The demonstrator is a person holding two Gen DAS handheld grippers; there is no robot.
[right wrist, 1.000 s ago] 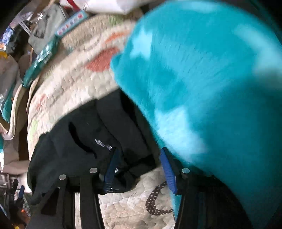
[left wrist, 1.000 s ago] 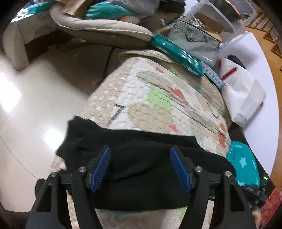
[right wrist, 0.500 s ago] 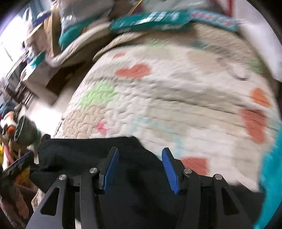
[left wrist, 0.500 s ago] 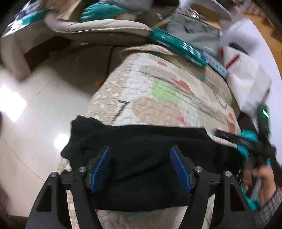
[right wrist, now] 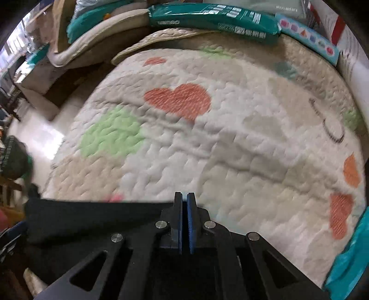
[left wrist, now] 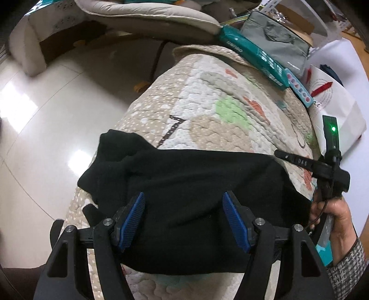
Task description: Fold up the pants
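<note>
The black pants (left wrist: 189, 198) lie bunched across the near end of a quilted mat (left wrist: 221, 120) patterned with hearts; the left gripper (left wrist: 183, 218) hovers over them with its jaws spread wide, cloth showing between the blue pads but not pinched; the right gripper (right wrist: 184, 221) sits at the pants' far edge with its jaws pressed together; whether cloth is caught between them cannot be told; a hand (left wrist: 332, 221) holds it.

Quilt (right wrist: 230, 143) beyond pants (left wrist: 196, 196) bare; packs (right wrist: 214, 20) border far edge.
</note>
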